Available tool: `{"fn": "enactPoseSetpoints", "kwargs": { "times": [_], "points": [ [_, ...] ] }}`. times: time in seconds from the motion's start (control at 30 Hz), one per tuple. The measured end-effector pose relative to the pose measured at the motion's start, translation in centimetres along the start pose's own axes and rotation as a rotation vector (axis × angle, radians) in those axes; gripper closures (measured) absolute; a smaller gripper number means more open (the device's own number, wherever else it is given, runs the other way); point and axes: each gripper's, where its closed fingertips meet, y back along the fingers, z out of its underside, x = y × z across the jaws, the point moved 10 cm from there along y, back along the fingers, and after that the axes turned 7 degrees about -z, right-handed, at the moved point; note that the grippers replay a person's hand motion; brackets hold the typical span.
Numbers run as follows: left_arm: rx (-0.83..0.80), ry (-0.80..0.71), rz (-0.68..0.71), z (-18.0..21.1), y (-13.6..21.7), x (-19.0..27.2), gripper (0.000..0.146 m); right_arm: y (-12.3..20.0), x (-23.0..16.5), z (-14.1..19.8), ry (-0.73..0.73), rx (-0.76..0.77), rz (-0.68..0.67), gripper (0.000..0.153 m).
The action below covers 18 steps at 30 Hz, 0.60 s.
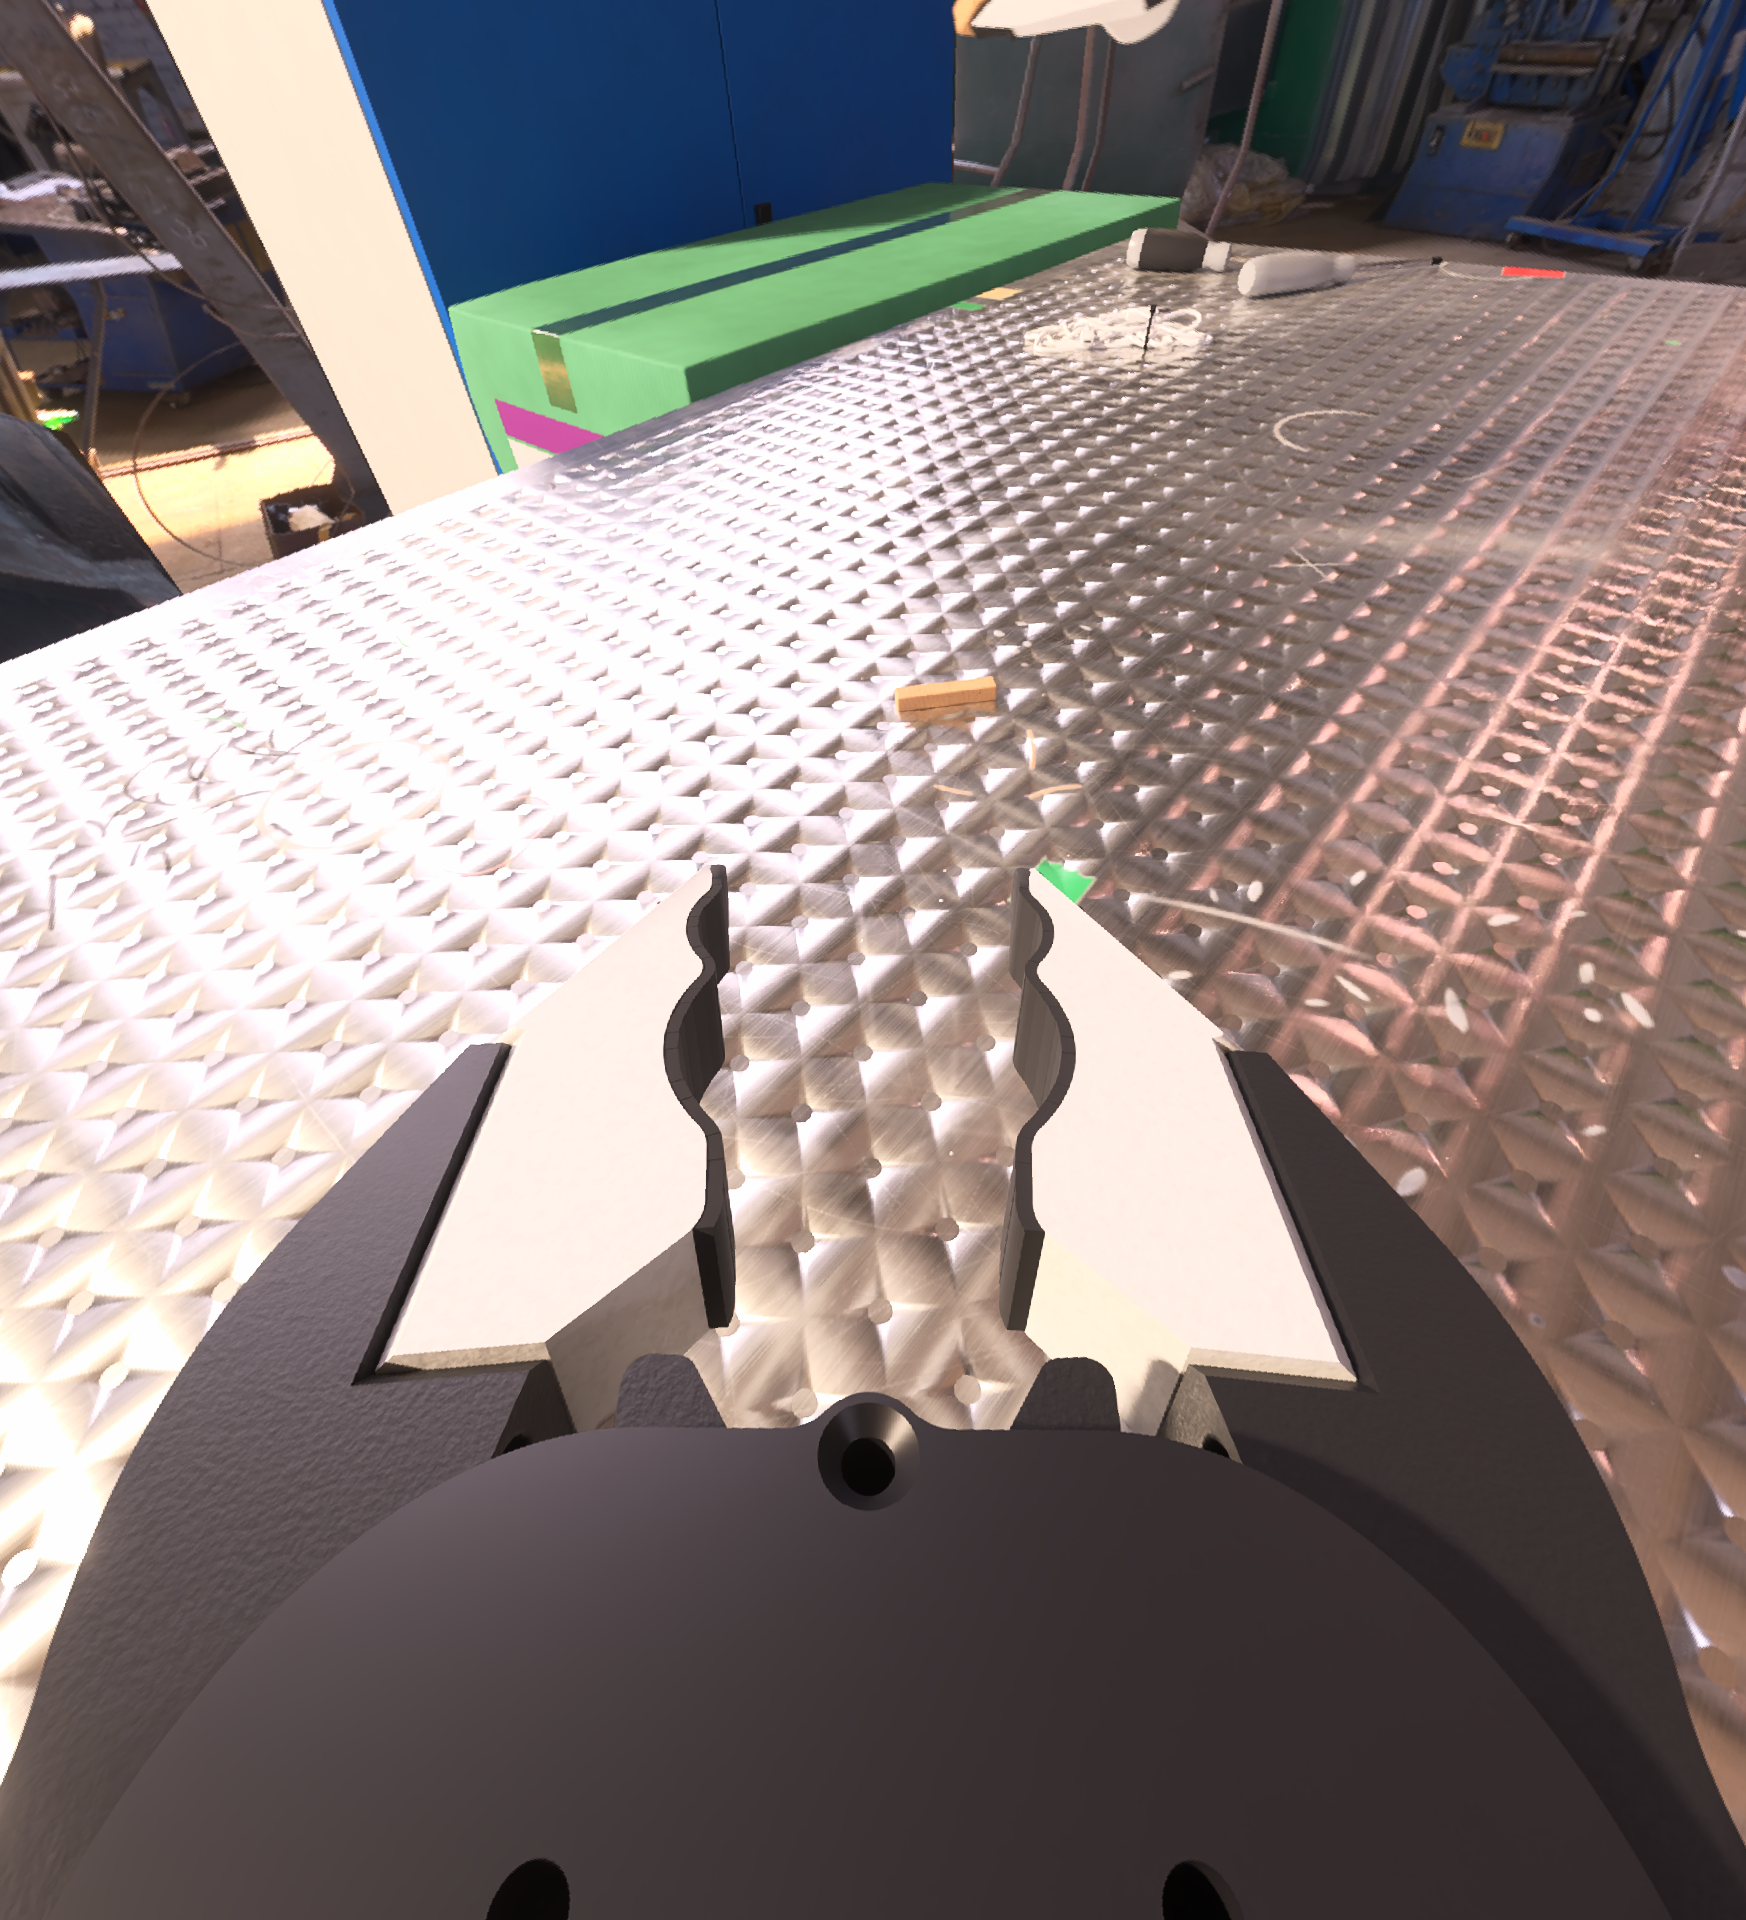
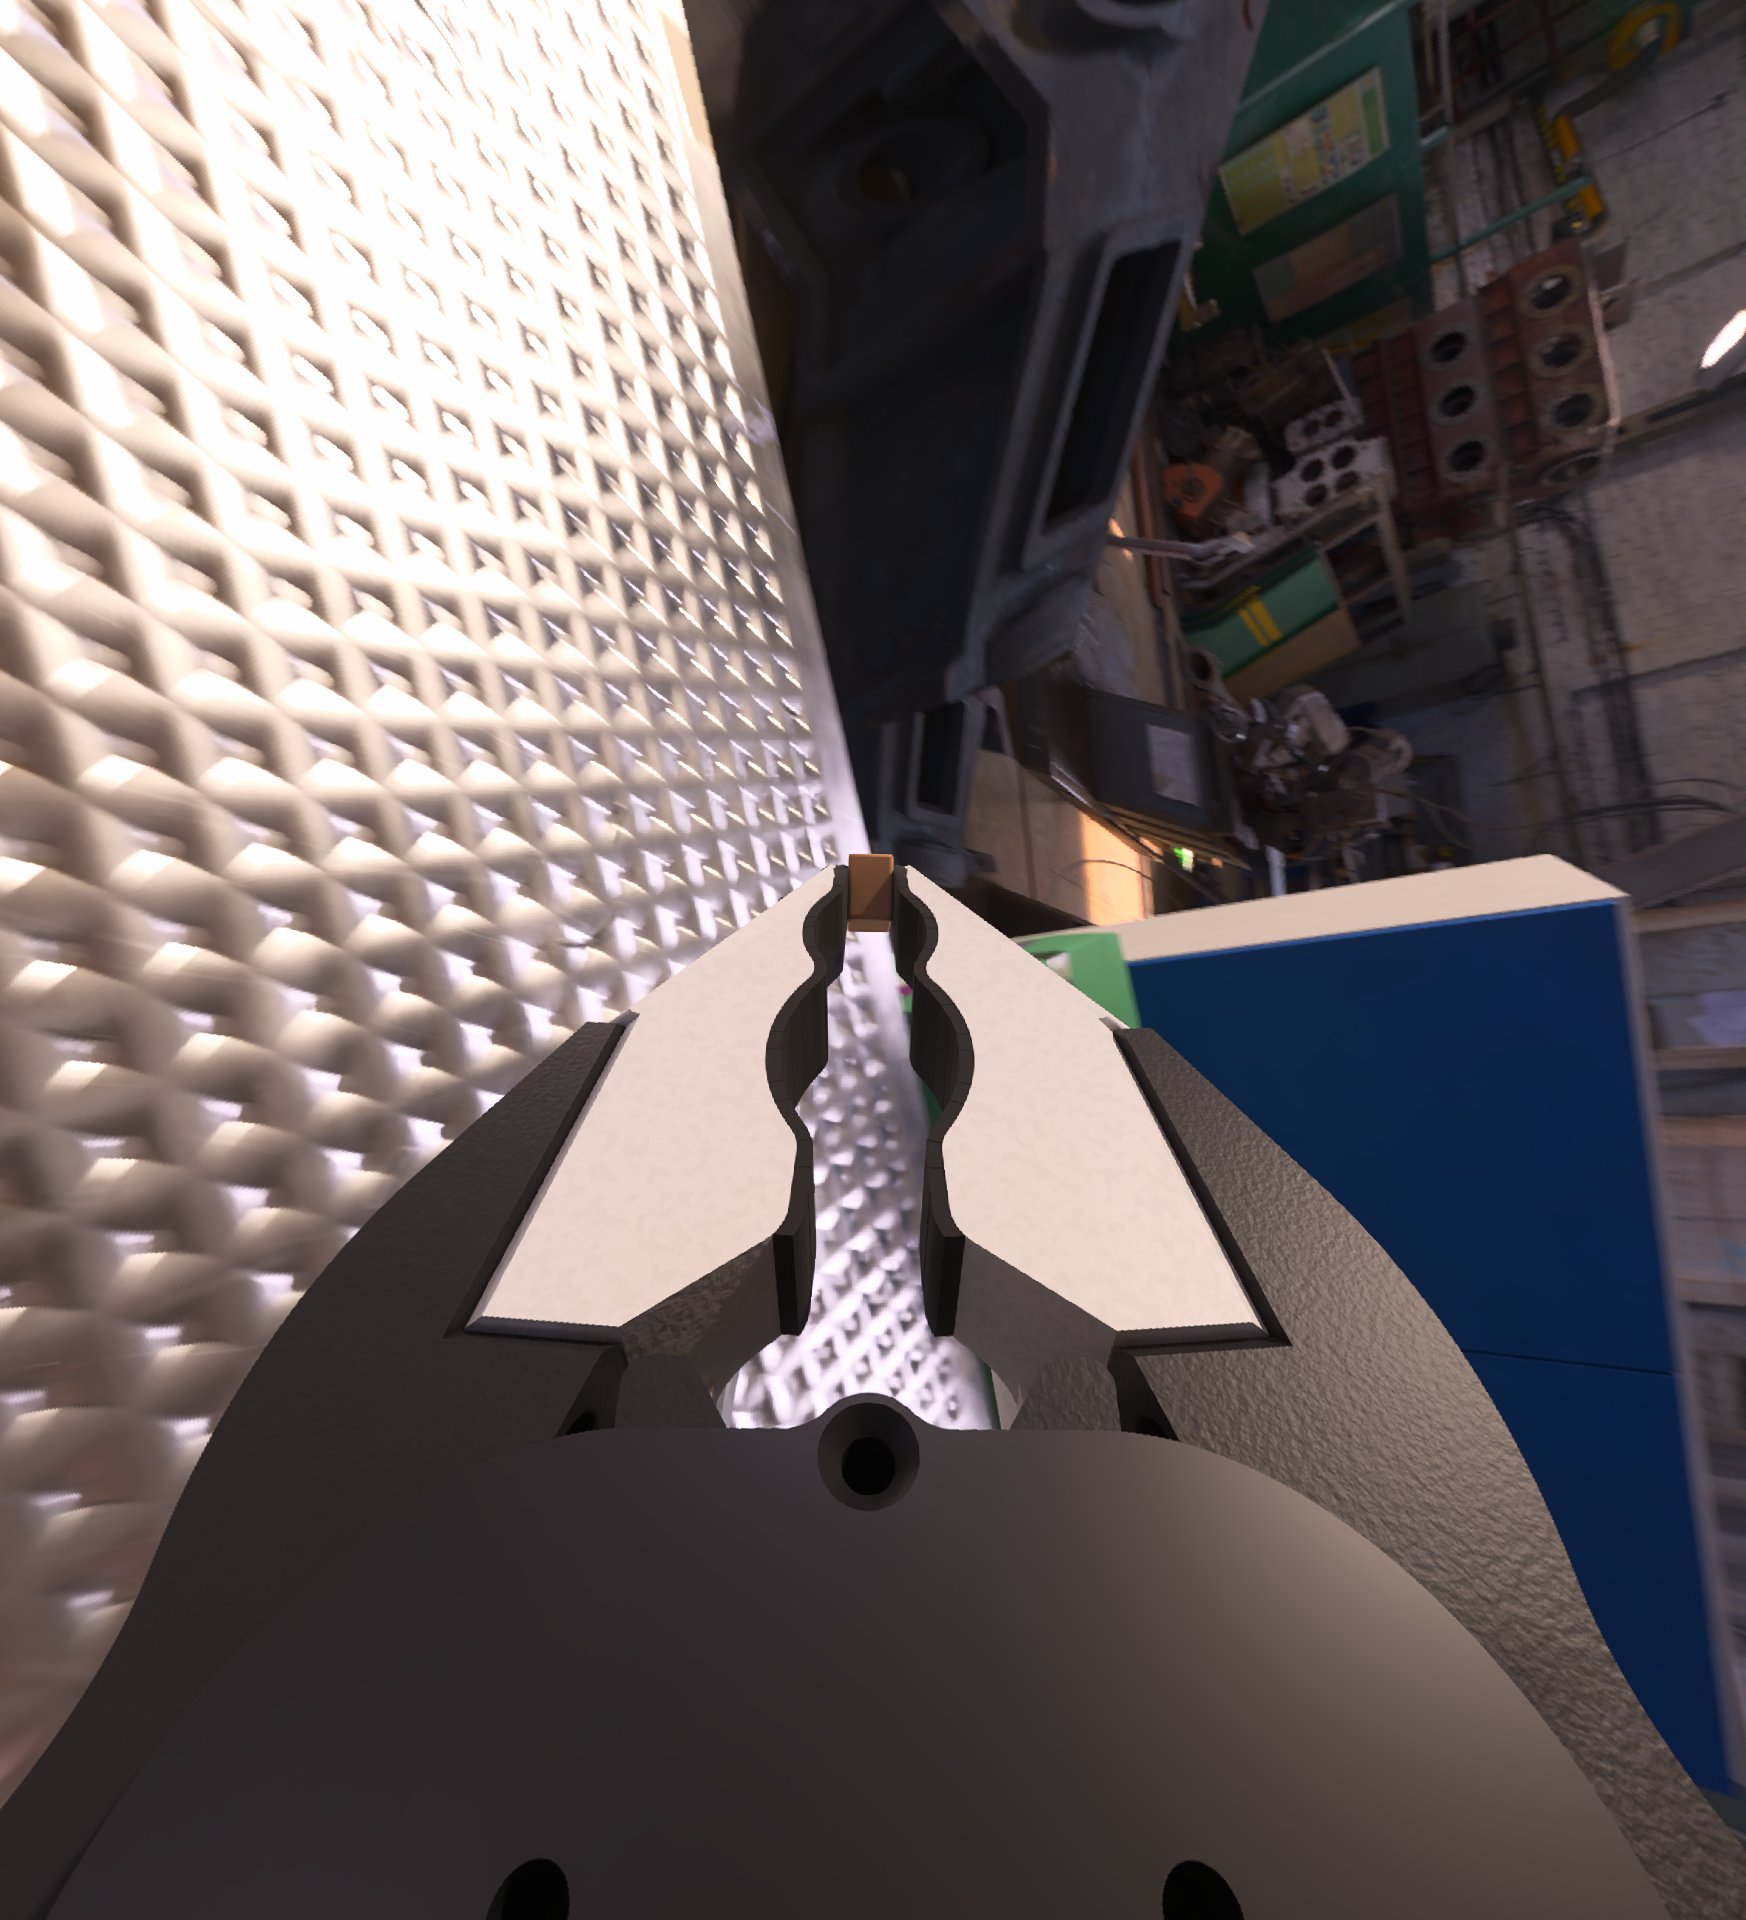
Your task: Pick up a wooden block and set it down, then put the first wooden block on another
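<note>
In the left wrist view a flat wooden block [image 1: 945,696] lies on the embossed metal table [image 1: 433,831], some way ahead of my left gripper [image 1: 869,894], which is open and empty just above the table. In the right wrist view my right gripper [image 2: 871,894] is shut on a small wooden block [image 2: 870,889], seen end-on between the fingertips. That view is rolled sideways, so the metal table [image 2: 329,520] fills its left side. The block is held off the table.
A green box [image 1: 796,281] lies at the table's far left edge, with a blue and white panel [image 1: 536,135] behind it. A white-handled tool [image 1: 1295,272], a grey cylinder [image 1: 1170,249] and coiled white cord [image 1: 1108,332] lie at the far end. The blue panel also shows in the right wrist view [image 2: 1368,1143].
</note>
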Motion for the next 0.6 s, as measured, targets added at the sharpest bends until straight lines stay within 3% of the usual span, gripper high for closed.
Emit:
{"fn": "enactPoseSetpoints", "kwargs": {
  "times": [0.1, 0.17, 0.27, 0.33, 0.43, 0.6],
  "points": [
    [0.013, -0.01, -0.003, 0.0, 0.2, 0.1, 0.092, 2.7, -3.3, -2.3, -0.11, 0.084, -0.107, 0.145],
    [0.018, -0.018, -0.002, -0.1, 0.2, 0.2, 0.092, 4.3, -7.0, -3.9, -0.245, 0.119, -0.275, 0.145],
    [0.015, -0.034, 0.001, -0.1, 0.2, 0.4, 0.092, 5.7, -13.2, -4.7, -0.448, 0.013, -0.475, 0.145],
    [0.016, -0.046, 0.004, -0.1, 0.2, 0.5, 0.092, 6.6, -16.8, -4.5, -0.569, -0.103, -0.516, 0.145],
    [0.021, -0.063, 0.005, -0.1, 0.3, 0.7, 0.093, 7.9, -21.0, -3.6, -0.768, -0.126, -0.556, 0.145],
    [0.022, -0.087, 0.006, -0.1, 0.3, 1.0, 0.093, 8.7, -24.8, -3.1, -0.881, -0.131, -0.537, 0.145]
  ]
}}
